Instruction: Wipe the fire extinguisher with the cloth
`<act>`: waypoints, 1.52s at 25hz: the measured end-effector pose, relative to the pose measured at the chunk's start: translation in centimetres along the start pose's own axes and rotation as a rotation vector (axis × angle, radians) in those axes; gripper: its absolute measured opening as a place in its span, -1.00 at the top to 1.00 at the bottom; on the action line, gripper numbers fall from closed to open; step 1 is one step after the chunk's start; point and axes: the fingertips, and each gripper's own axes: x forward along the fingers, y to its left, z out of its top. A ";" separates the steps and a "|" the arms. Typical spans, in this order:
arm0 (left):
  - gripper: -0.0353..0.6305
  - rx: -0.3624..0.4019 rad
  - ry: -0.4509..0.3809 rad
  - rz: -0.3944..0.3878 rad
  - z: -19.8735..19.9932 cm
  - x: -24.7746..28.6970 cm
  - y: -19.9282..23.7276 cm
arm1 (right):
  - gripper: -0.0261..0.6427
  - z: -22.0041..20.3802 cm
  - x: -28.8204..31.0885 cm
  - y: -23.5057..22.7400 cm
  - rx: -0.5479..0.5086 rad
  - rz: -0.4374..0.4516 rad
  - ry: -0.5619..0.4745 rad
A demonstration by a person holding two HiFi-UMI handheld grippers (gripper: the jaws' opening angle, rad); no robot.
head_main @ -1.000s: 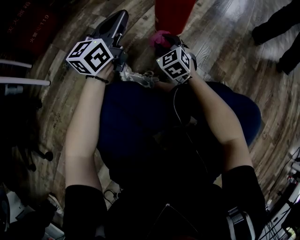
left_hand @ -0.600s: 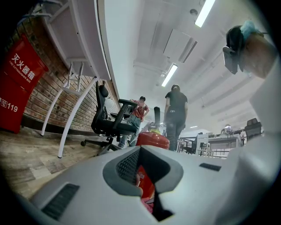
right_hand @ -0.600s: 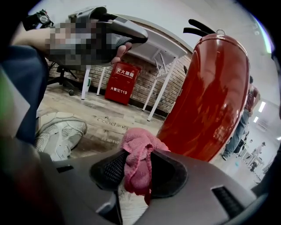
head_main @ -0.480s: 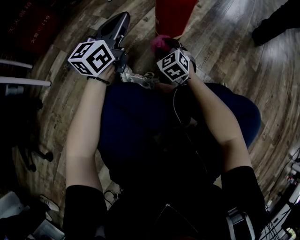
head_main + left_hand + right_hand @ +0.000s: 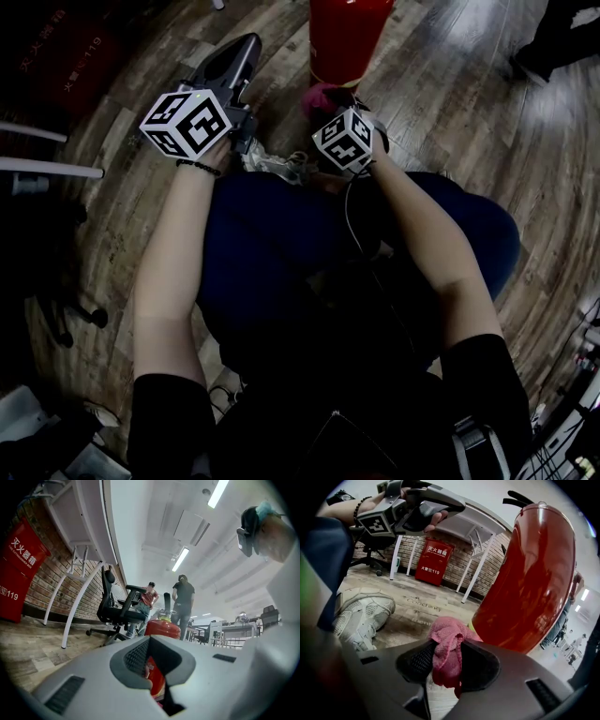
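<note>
Overhead, the head view is showing one red fire extinguisher [image 5: 349, 37] standing upright on the wood-plank floor [image 5: 441, 103], one pink cloth [image 5: 319, 97] just below its base, and two grippers. The left gripper [image 5: 234, 58] is hanging over the floor to the left of the cylinder, apart from it. The right gripper [image 5: 336, 101] is pointing at the foot of the cylinder with the cloth at its tip. The person's two bare forearms are reaching forward over the knees.

Next, the left gripper view is showing that gripper's jaws drawn nearly together, with only a narrow slit between them and nothing in it. The extinguisher is showing through the slit, well beyond the jaws. One black office chair [image 5: 117, 609], one red wall cabinet [image 5: 21, 576] and two standing people [image 5: 183, 602] are appearing in the background.

Lastly, the right gripper view is showing the two ribbed pads [image 5: 417, 660] clamping the cloth, which is bunching up between them and bulging past their tips. The bulge is lying just beside the cylinder's lower side; contact cannot be confirmed. One grey sneaker [image 5: 361, 616] is resting on the floor to the left.
</note>
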 end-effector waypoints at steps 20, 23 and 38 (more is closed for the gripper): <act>0.85 0.002 0.003 -0.015 0.1 0.3 0.0 | 0.49 -7.0 4.7 3.2 -0.040 0.133 0.200; 0.85 0.001 0.001 -0.016 0.1 0.4 0.0 | 0.49 -7.6 5.0 3.1 -0.015 0.141 0.215; 0.85 0.010 -0.004 0.007 0.2 -0.1 0.2 | 0.49 0.8 0.0 2.0 -0.018 0.074 -0.023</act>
